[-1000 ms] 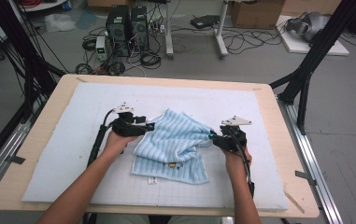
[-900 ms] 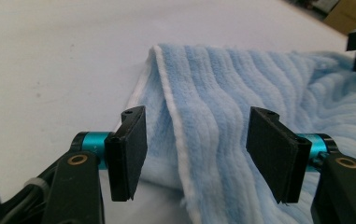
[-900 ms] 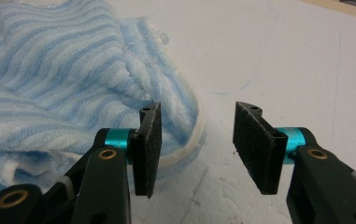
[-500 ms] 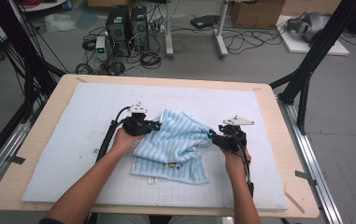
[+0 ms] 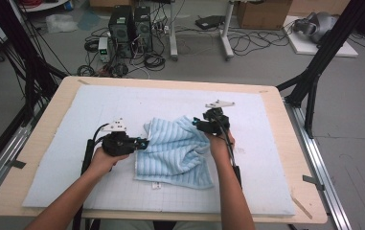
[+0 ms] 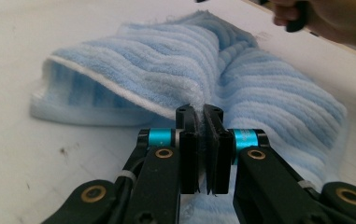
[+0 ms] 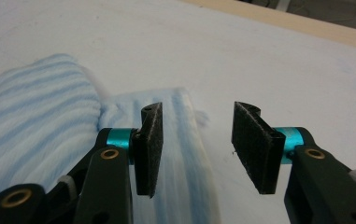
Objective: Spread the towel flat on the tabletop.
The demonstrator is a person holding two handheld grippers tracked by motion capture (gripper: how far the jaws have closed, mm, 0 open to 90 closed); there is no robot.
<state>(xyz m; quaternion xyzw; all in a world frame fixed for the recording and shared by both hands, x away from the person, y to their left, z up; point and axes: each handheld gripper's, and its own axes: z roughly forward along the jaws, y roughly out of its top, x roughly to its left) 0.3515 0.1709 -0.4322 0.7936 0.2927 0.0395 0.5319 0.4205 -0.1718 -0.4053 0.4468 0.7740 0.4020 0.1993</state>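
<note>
— Lying rumpled near the middle of the white mat point(image 5: 74, 143), the blue striped towel point(image 5: 177, 153), partly doubled over itself. Looking like the folding step, mid-way.

— Gripping how?

— Left gripper point(image 6: 202, 122) pinching the towel's hemmed edge, jaws pressed together on the cloth. Same left gripper point(image 5: 142, 143) sitting at the towel's left side in the high view. Right gripper point(image 7: 196, 140) standing with jaws apart, nothing between the pads, hovering over the towel's far right edge.

— Calling for what next?

— Probably bringing the right gripper point(image 5: 198, 123) down onto that edge and closing on it, then lifting both sides together and carrying them across. Judging only from the lie of the cloth.

— Room for moving?

— Plenty: bare mat stretching on all sides of the towel, table point(image 5: 295, 143) rim well apart from both hands. Watching the cables trailing behind each gripper, and the small tag at the towel's near hem.
</note>
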